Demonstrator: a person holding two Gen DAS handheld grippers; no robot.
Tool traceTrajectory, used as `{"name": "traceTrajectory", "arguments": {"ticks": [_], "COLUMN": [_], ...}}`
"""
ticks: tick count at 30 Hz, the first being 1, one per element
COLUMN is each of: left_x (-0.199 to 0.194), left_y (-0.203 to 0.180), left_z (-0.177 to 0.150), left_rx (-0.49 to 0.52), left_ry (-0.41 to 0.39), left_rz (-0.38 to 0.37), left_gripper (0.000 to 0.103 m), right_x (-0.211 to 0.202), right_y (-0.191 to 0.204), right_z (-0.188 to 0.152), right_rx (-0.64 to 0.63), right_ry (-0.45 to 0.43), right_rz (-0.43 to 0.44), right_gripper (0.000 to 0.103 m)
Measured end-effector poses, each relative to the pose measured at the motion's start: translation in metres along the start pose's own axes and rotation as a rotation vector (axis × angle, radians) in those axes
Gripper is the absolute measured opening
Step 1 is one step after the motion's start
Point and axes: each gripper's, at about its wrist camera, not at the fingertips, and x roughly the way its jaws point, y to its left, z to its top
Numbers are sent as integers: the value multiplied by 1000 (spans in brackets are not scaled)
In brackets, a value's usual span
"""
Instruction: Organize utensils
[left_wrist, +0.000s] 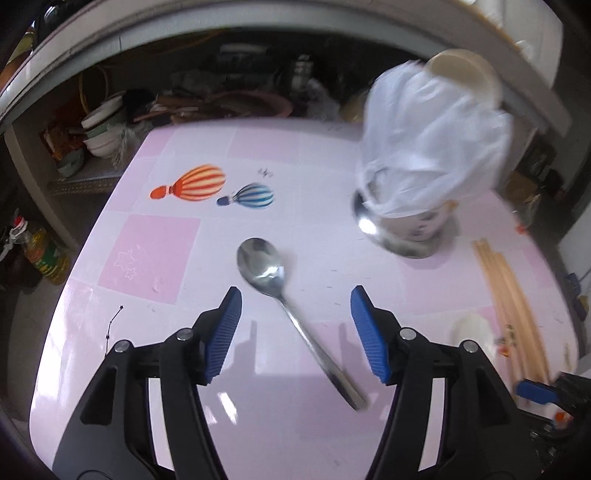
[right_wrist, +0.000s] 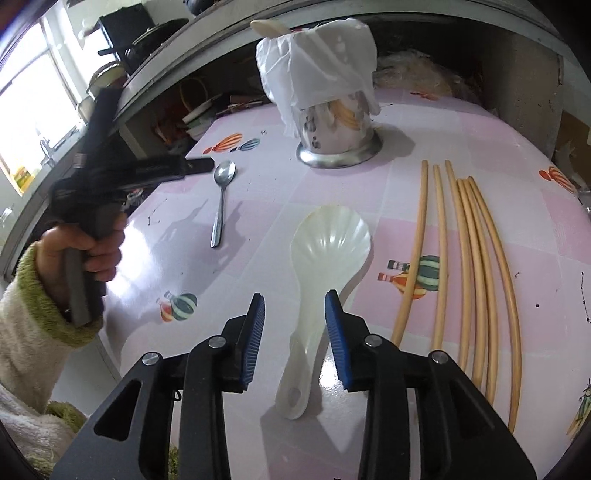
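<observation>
The utensil holder (right_wrist: 334, 122), a patterned cup draped in a white plastic bag (right_wrist: 321, 59) and standing in a metal dish (right_wrist: 338, 157), sits toward the far side of the pink balloon-print table (right_wrist: 424, 206) and serves as reference. A metal spoon (left_wrist: 280, 302) lies flat on the table, near the holder on its left in both views, bowl toward the holder's side, handle toward the cameras. The left gripper (left_wrist: 295, 295) hangs above this spoon with its blue pads (left_wrist: 227, 321) well apart; the handle passes between them untouched. A white plastic rice paddle (right_wrist: 325, 258) lies flat on the camera side of the holder, shell-shaped blade pointing toward it. The right gripper (right_wrist: 294, 299) straddles the paddle's neck, jaws parted; in the right wrist view a narrow gap shows between each pad and the paddle. Several pale wooden chopsticks (right_wrist: 469, 251) lie side by side to the right of the holder. A cream spoon-like utensil (right_wrist: 264, 26) protrudes from the holder's top. A hand (right_wrist: 85, 247) in a fleecy cream-and-green sleeve (right_wrist: 33, 332) grips the left tool's handle, left of the holder in the right wrist view.
</observation>
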Motion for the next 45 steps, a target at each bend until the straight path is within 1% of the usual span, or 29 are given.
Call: {"name": "traceTrajectory", "arguments": {"ticks": [3,6,9,13,18,23,25,29,32,34,38,40,41,43,45], "left_x": [20,34,43,54,58,53,53,60,63,66,68,67,66,66,66], "left_y": [6,8,5,0,-8,-6,-1,7,8,5,1,-1,-2,-4,-5], "left_z": [7,12,17,21,21,22,22,21,22,23,23,23,22,22,21], "left_rx": [-27,-30,-23,-9,31,34,17,-24,-27,-18,-12,-6,-3,1,-3], "left_ry": [39,58,68,68,51,31,41,88,86,81,61,55,53,47,43], "left_rz": [21,41,54,52,42,75,86,99,107,127,131,128,127,127,131], "left_gripper": [58,58,58,58,58,58,58,58,59,58,52,44,42,36,36], "right_x": [-1,0,0,0,2,3,4,6,7,6,4,3,3,3,3], "right_y": [-3,-6,-9,-11,-15,-17,-18,-17,-17,-17,-18,-18,-18,-17,-17], "right_z": [1,1,2,3,3,3,4,4,5,5,4,4,4,3,3], "right_rx": [11,16,21,27,33,38,38,36,33,32,41,43,43,43,42], "right_ry": [-7,-10,-14,-18,-17,-16,-15,-13,-17,-19,-24,-25,-25,-26,-27], "right_rz": [4,5,7,9,5,6,8,13,16,14,10,8,7,7,7], "right_gripper": [34,34,34,34,34,34,34,34,34,34,34,34,34,34,34]}}
